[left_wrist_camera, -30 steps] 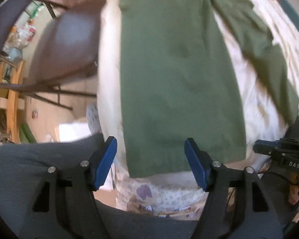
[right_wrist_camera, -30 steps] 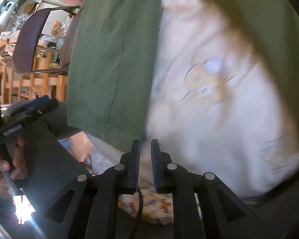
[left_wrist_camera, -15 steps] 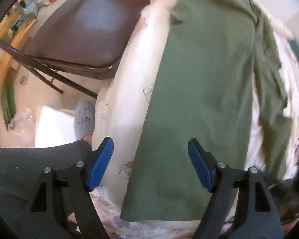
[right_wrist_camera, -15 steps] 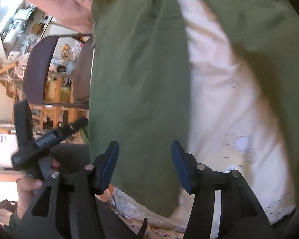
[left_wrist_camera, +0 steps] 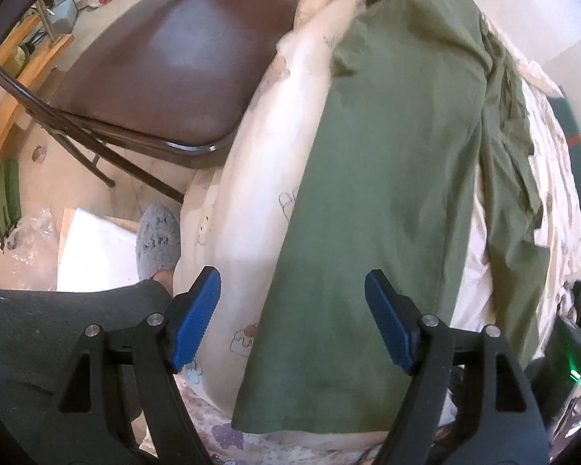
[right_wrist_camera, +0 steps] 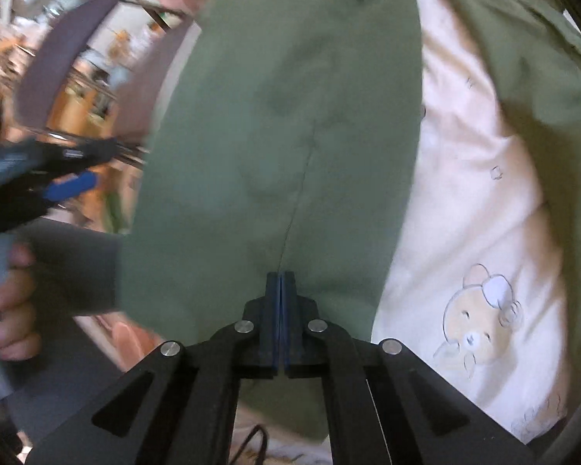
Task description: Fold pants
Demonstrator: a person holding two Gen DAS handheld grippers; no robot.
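Green pants [left_wrist_camera: 387,193] lie spread lengthwise on a cream quilt [left_wrist_camera: 251,193], one leg's hem near me. My left gripper [left_wrist_camera: 292,310] hangs open over that leg's left edge near the hem, its blue pads [left_wrist_camera: 197,310] wide apart and touching nothing. In the right wrist view the same pants [right_wrist_camera: 290,116] fill the middle. My right gripper [right_wrist_camera: 281,283] is shut on the pants, pinching the cloth near the hem, and a crease runs up from its tips. The left gripper's blue pad [right_wrist_camera: 69,184] shows at the left, blurred.
A brown folding chair [left_wrist_camera: 166,69] stands beside the bed at the left. A grey slipper [left_wrist_camera: 157,240] and a dark trouser leg [left_wrist_camera: 38,329] are below it. A hand [right_wrist_camera: 7,310] holds the left gripper's handle. The printed quilt [right_wrist_camera: 464,213] lies right of the leg.
My right gripper opened over the pants leg, then shut on the cloth near the hem. My left gripper shifted toward the leg's left edge and rolled, bringing the chair into view.
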